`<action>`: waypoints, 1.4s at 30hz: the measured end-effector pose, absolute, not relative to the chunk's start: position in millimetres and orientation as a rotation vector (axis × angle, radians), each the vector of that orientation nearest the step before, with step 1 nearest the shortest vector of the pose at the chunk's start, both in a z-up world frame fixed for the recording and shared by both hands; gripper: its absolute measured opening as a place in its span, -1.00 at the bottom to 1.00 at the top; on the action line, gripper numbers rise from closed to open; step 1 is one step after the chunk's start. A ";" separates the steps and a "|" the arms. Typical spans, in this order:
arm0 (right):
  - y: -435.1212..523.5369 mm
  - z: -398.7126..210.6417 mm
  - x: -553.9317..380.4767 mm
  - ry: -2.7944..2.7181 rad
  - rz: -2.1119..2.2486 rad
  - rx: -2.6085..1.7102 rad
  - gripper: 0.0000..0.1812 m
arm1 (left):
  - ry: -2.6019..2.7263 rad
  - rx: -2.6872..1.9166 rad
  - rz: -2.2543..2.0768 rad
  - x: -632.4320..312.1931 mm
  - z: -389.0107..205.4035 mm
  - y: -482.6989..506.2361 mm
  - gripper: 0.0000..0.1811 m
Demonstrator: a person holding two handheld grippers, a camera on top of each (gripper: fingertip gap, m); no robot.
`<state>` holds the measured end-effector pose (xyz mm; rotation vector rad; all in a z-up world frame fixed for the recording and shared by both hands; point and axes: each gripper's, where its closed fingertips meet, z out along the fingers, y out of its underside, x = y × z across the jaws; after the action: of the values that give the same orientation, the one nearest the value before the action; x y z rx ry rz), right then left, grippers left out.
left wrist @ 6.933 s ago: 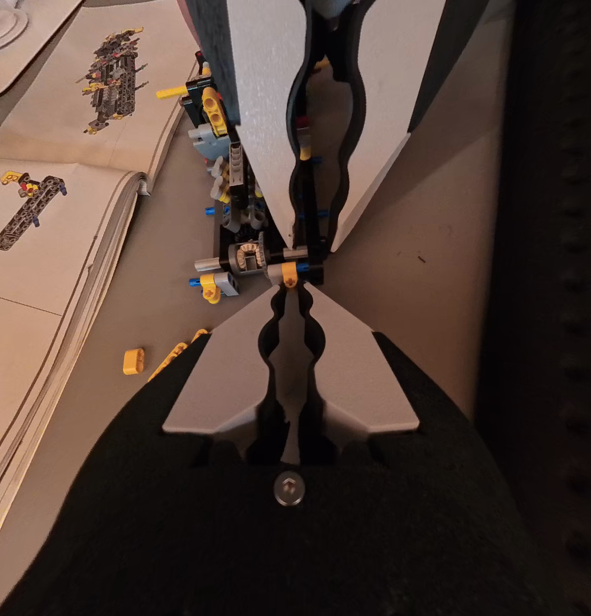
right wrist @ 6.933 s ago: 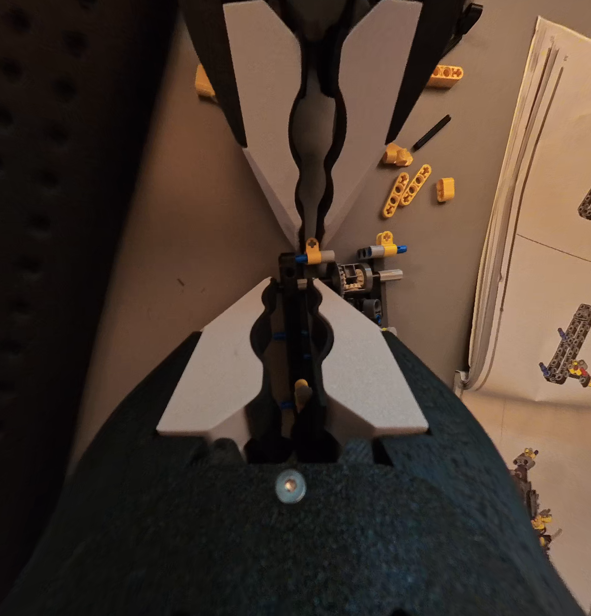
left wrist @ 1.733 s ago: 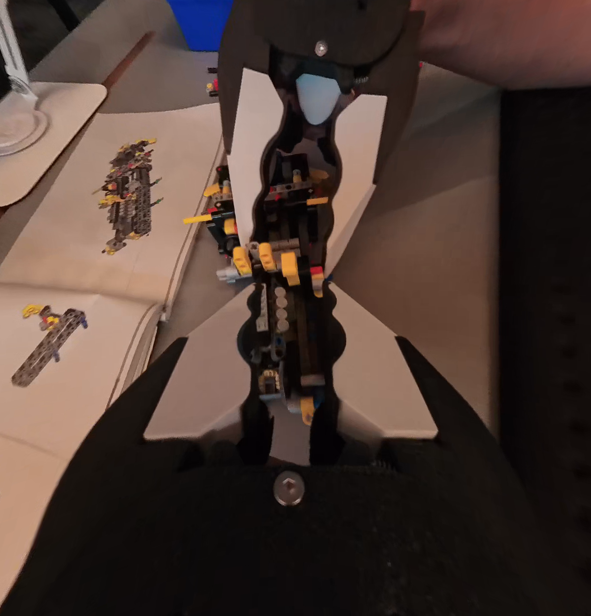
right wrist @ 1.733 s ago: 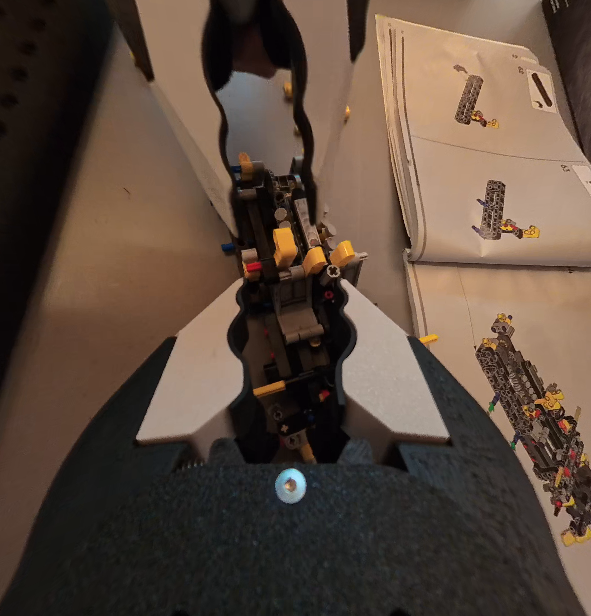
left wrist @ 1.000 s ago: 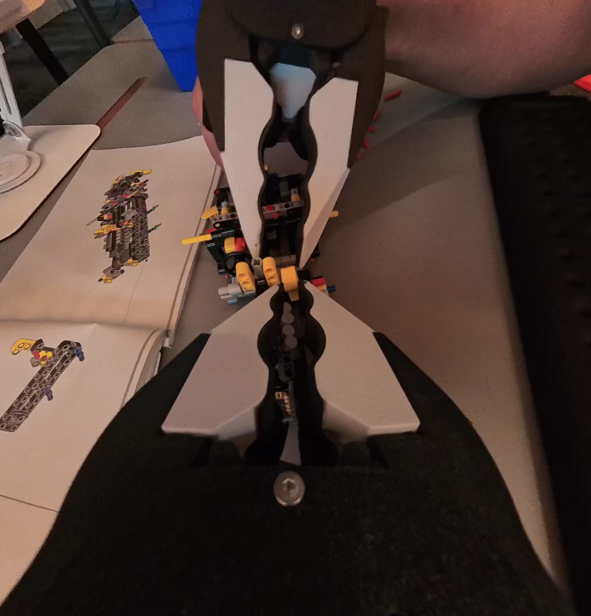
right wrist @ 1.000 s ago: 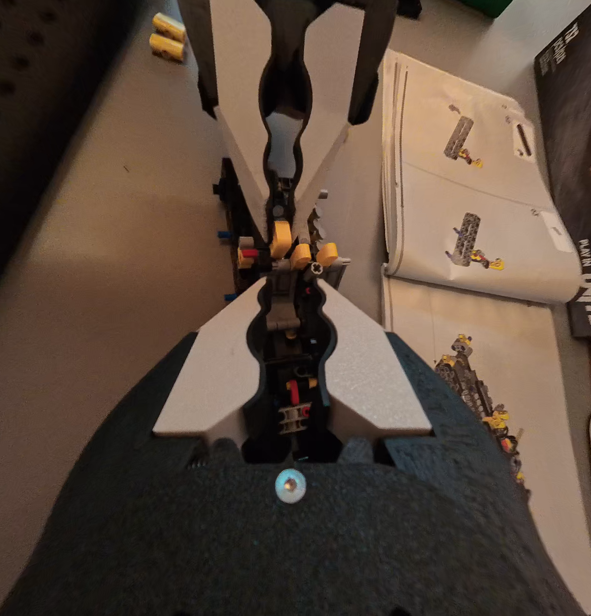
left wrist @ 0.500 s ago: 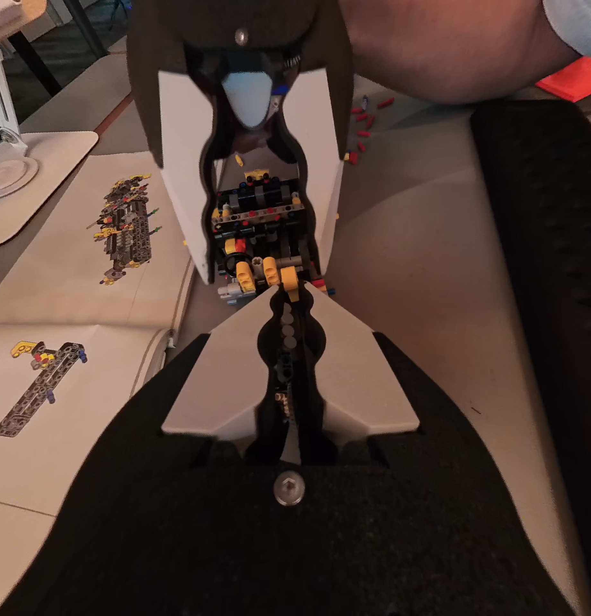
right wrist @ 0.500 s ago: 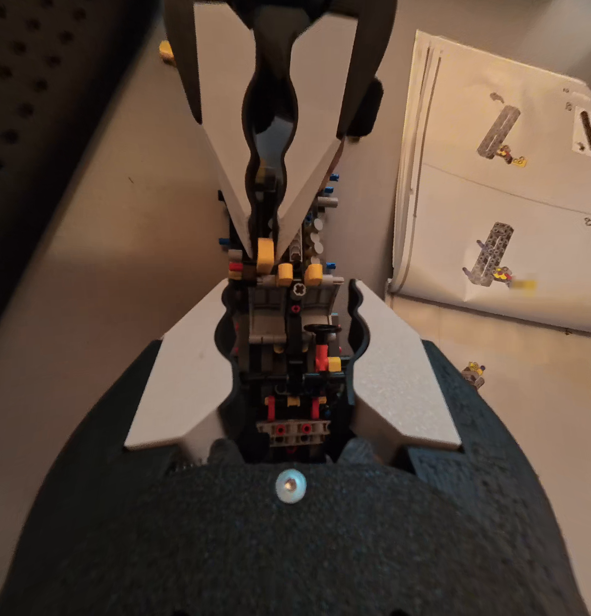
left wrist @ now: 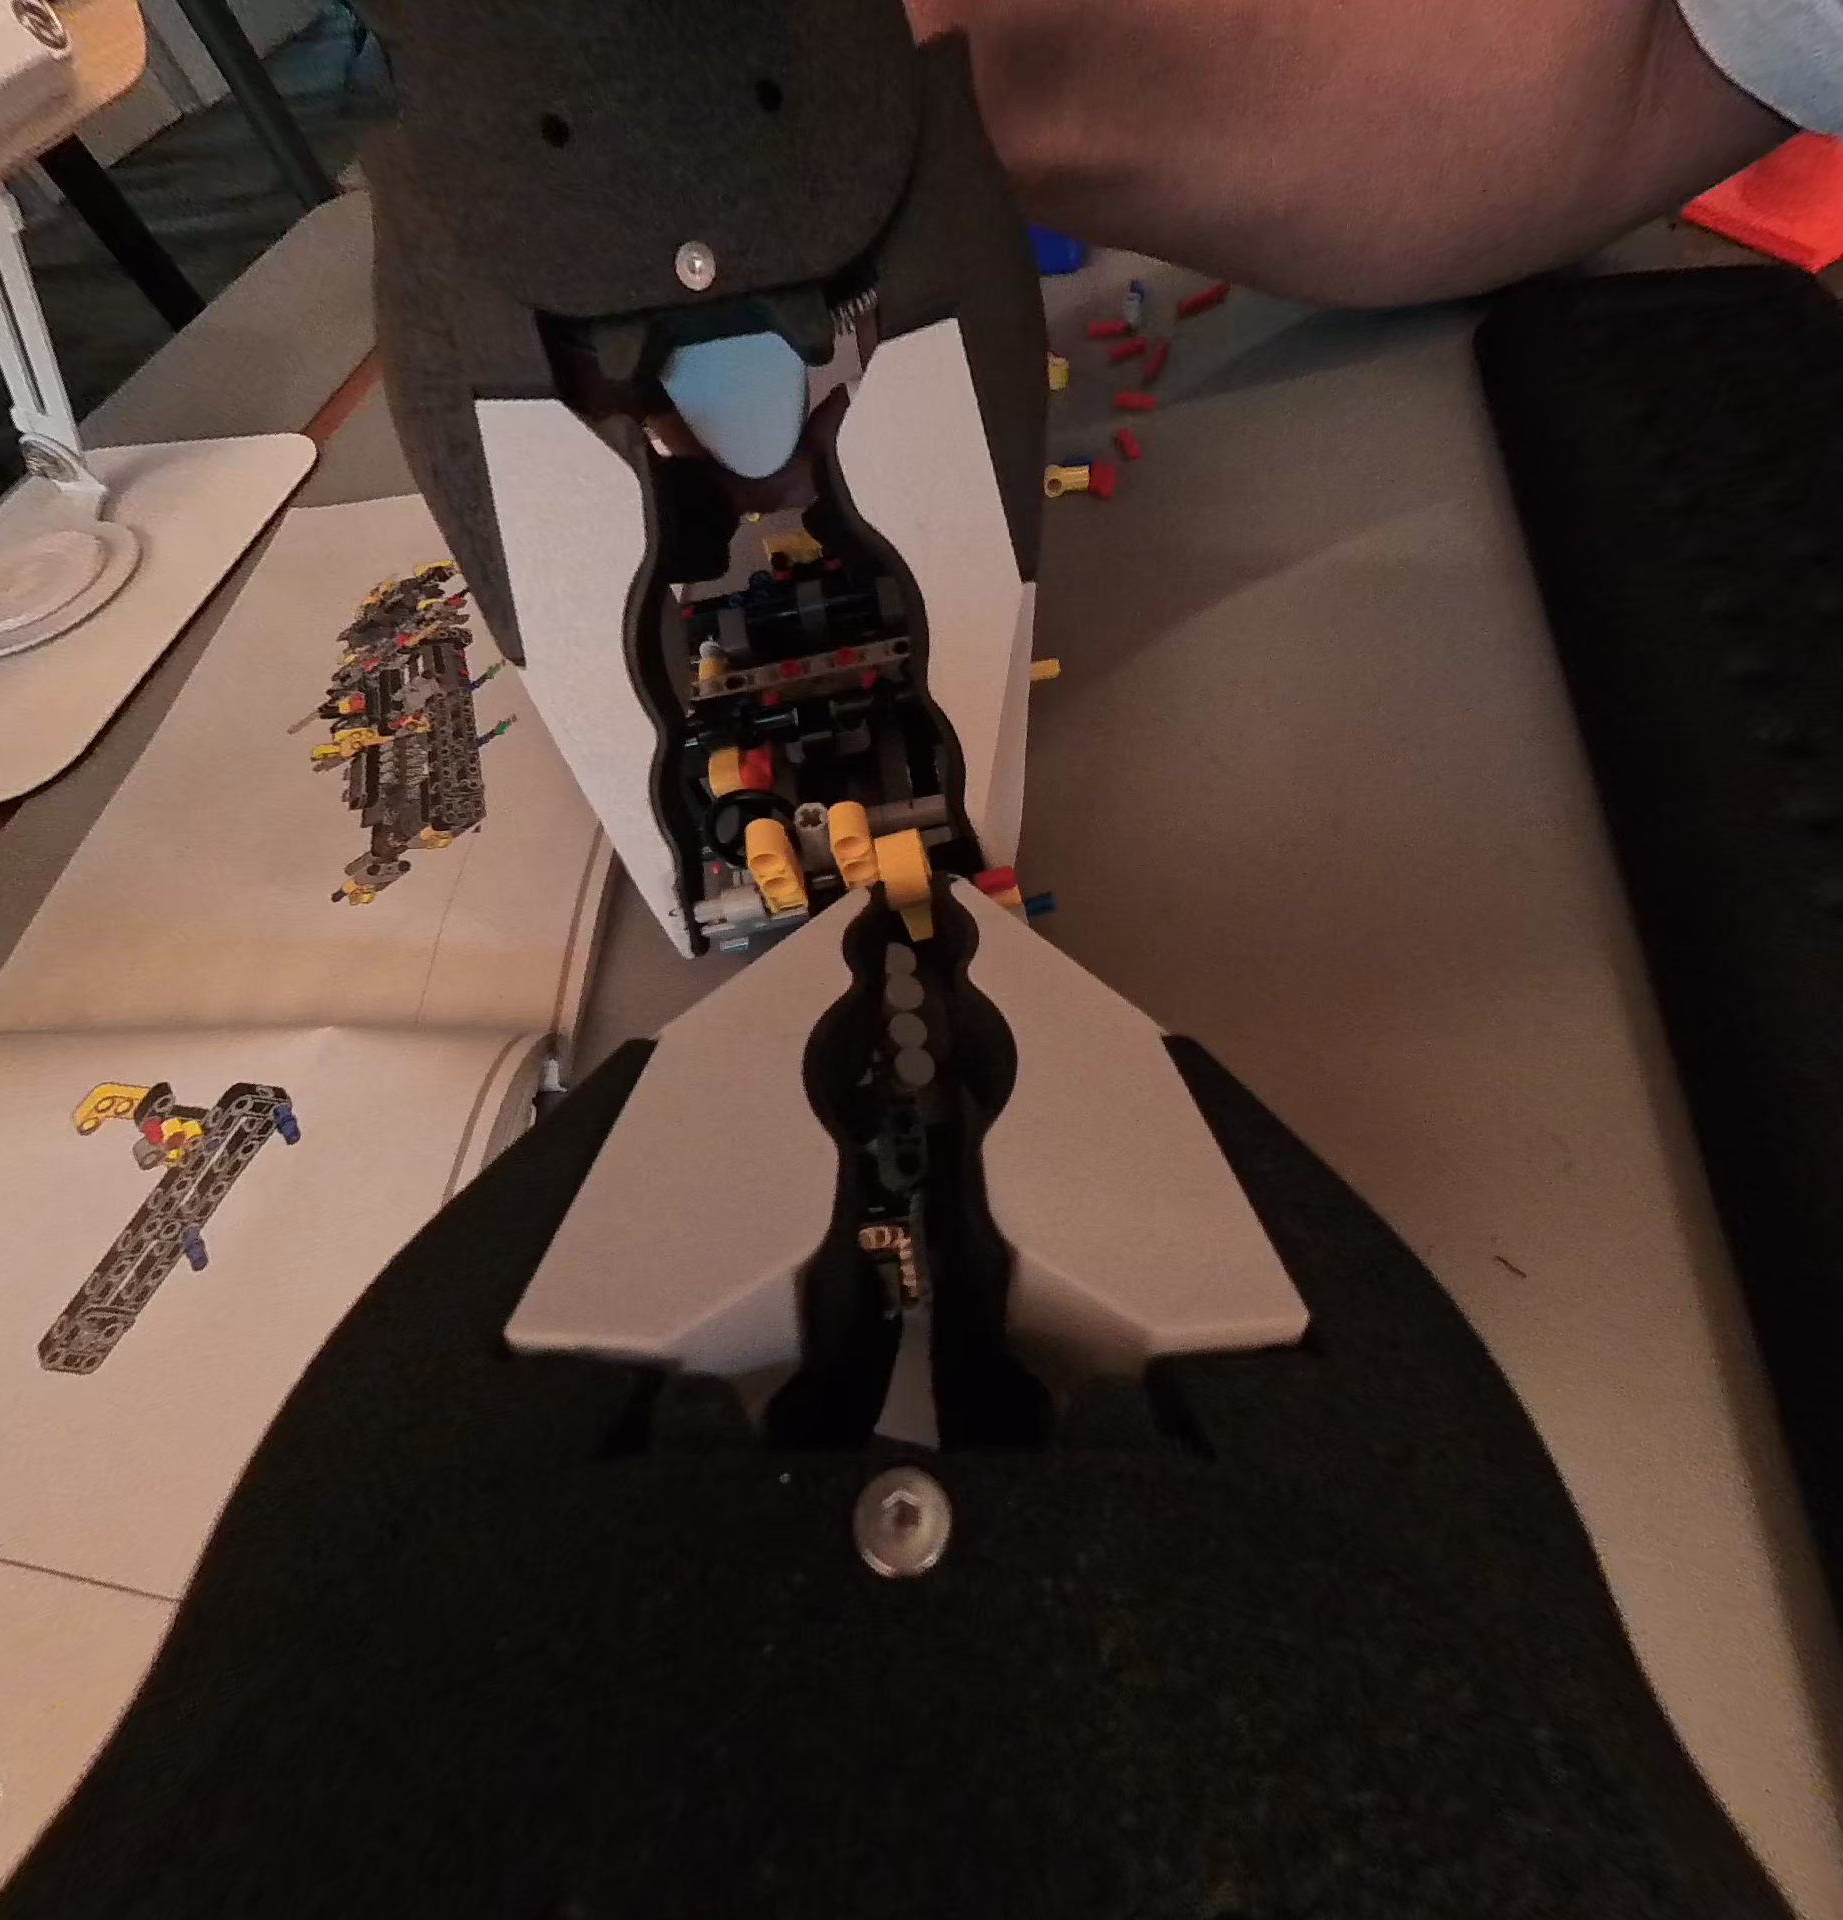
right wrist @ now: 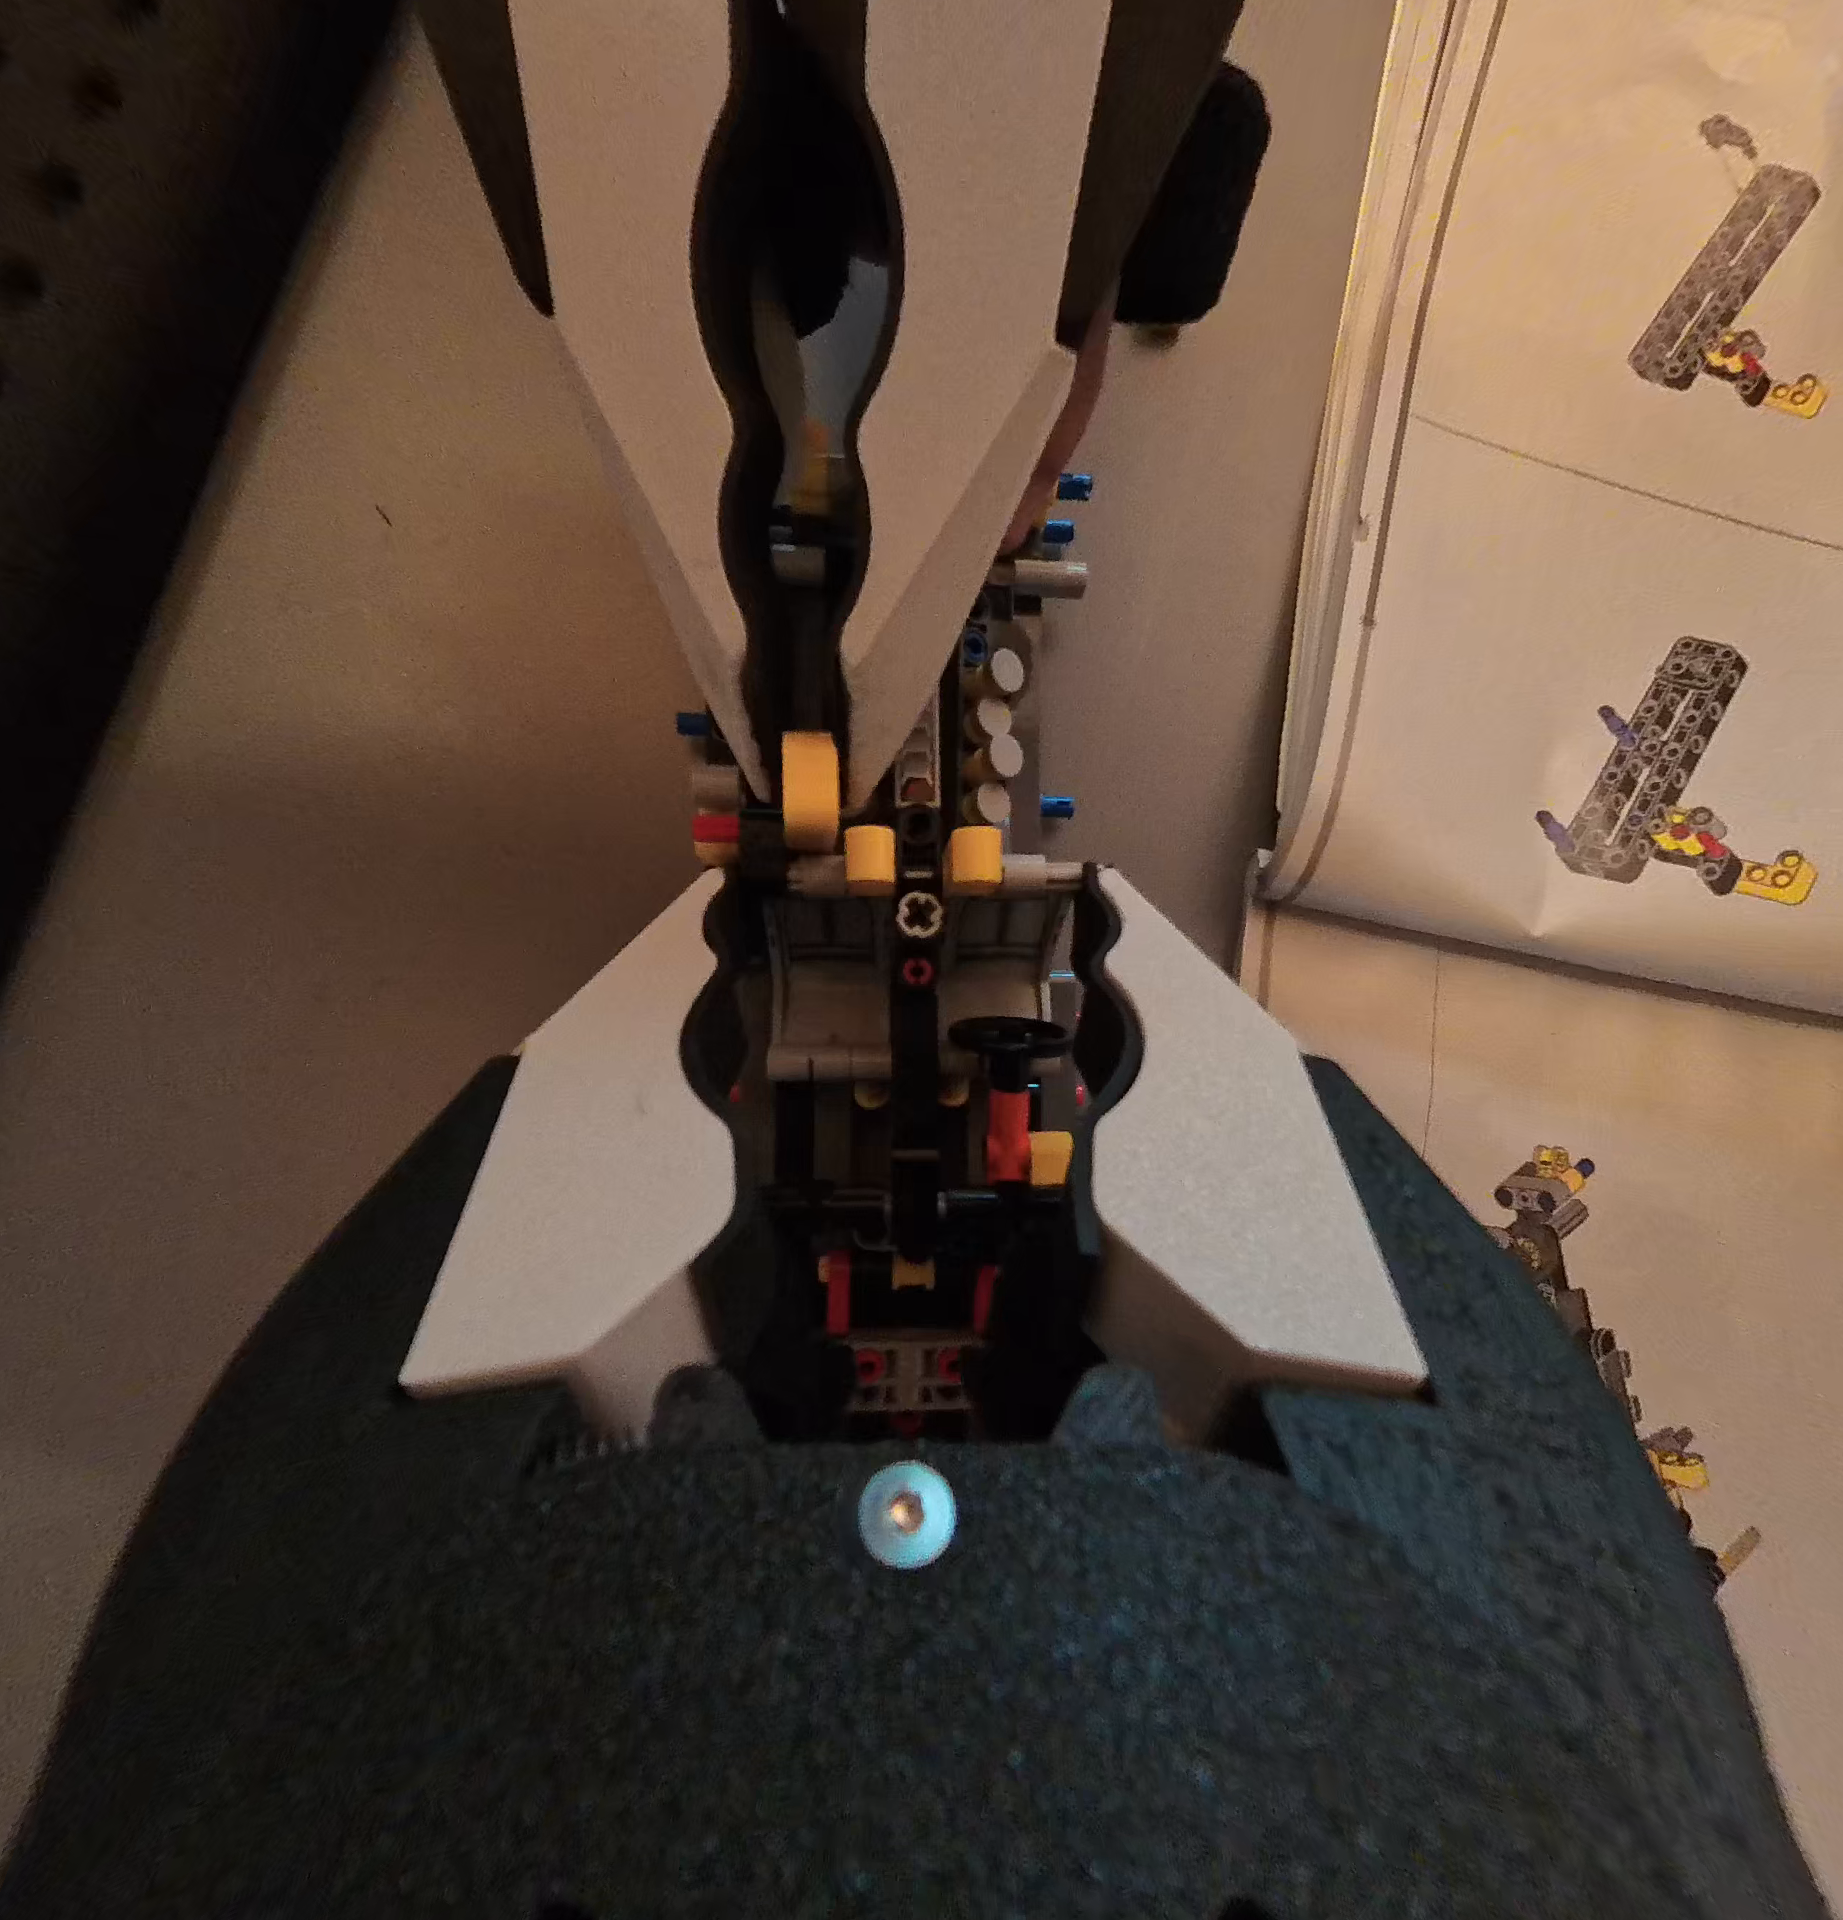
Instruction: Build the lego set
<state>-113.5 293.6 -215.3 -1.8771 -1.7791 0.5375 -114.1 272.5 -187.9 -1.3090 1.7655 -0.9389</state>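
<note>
Left gripper point(left wrist: 901, 904) body: black, rough, grainy matt foam look; I see pale matt plastic fingers point(left wrist: 730, 1153) and a shiny metal screw point(left wrist: 901, 1525). Lego model point(right wrist: 917, 1049) between the right gripper point(right wrist: 901, 883) fingers: glossy hard plastic. Instruction booklet point(left wrist: 169, 1195) left of my left claw: smooth paper.

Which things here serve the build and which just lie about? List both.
In use: lego model; yellow connector on it, pinched by the left gripper; right gripper, open around the model; open instruction booklet.

Lying about: loose red pins; white stand base; black perforated mat; red object, far corner.
</note>
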 end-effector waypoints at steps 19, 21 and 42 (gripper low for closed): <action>297.0 -203.8 -104.6 -1.703 0.503 -1.890 -0.23 | 1.653 -1.452 -1.024 -164.9 -163.6 273.2 -0.65; 295.8 -186.5 -105.2 -1.640 0.482 -1.882 -0.26 | 1.684 -1.504 -1.034 -186.1 -173.2 262.7 -0.65; 277.1 -225.6 -196.3 -1.906 0.290 -1.894 -0.61 | 1.791 -1.555 -0.762 -186.3 -235.6 272.9 -0.57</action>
<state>-196.3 277.1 -225.6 -1.8935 -1.9059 0.2901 -186.3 272.9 -235.6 -1.5548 1.7912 -0.7618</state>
